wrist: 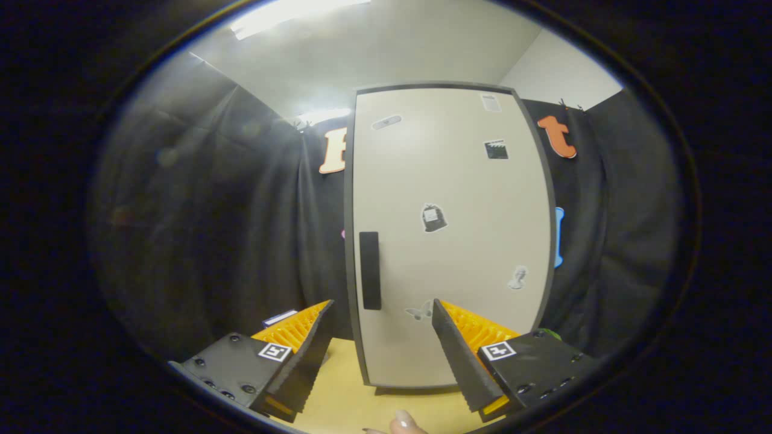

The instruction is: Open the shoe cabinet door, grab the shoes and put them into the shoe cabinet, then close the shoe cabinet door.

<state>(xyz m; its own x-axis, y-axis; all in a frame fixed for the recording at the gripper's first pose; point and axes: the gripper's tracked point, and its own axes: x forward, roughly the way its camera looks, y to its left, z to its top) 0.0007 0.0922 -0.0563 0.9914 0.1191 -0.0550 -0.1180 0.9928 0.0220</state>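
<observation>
The shoe cabinet (449, 235) stands upright on a wooden table, straight ahead of my fingers. Its pale door is shut and carries several small stickers. A dark vertical handle (370, 270) sits near the door's left edge, low down. My gripper (382, 308) is open, held a short way in front of the door's lower part, with nothing between the fingers. The handle lies just above the gap, closer to the left finger. Something blue and white (280, 317) peeks out behind the left finger; I cannot tell what it is.
The wooden tabletop (338, 398) runs from the cabinet's base toward me. Black cloth hangs behind and on both sides of the cabinet. A person's fingertip (403, 421) shows below the fingers. A small green thing (549, 333) shows behind the right finger.
</observation>
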